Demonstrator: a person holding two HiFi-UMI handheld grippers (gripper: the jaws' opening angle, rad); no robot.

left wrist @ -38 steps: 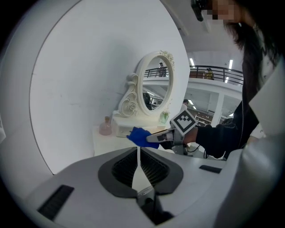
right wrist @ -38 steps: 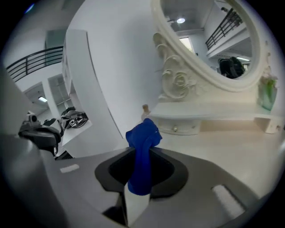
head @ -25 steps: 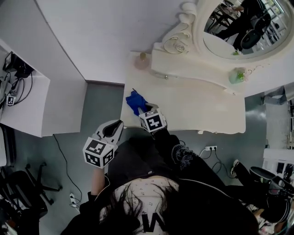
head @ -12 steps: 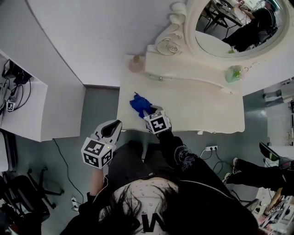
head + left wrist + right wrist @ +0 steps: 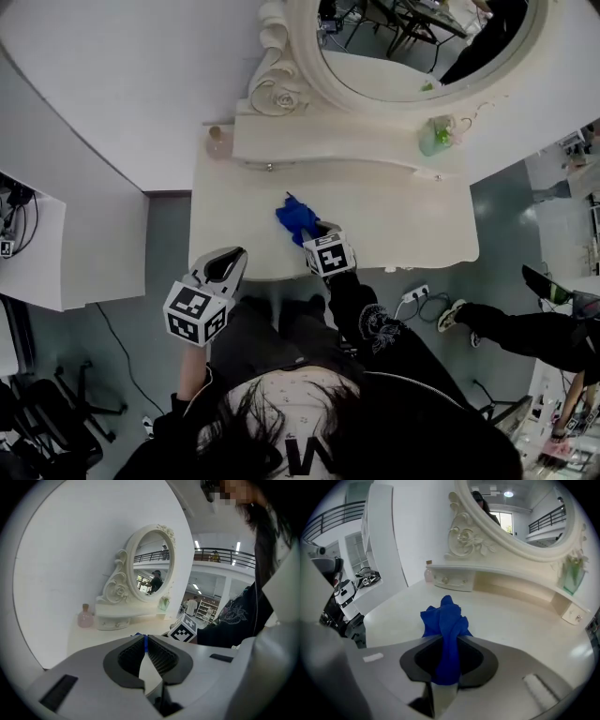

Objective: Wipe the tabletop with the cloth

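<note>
crumpled blue cloth (image 5: pixel 296 217), clamped in the right claw (image 5: pixel 447 660), has slid along the cream table (image 5: pixel 403 220) toward its middle: wiping underway; left claw (image 5: pixel 146 649) closed, empty.

Open tabletop (image 5: pixel 403 225) rightward, bottle (image 5: pixel 217 141) (pink) back-left

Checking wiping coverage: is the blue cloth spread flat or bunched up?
Bunched: the blue cloth rises as a crumpled wad from the right hand-held gripper, whose jaws clamp it.
</note>
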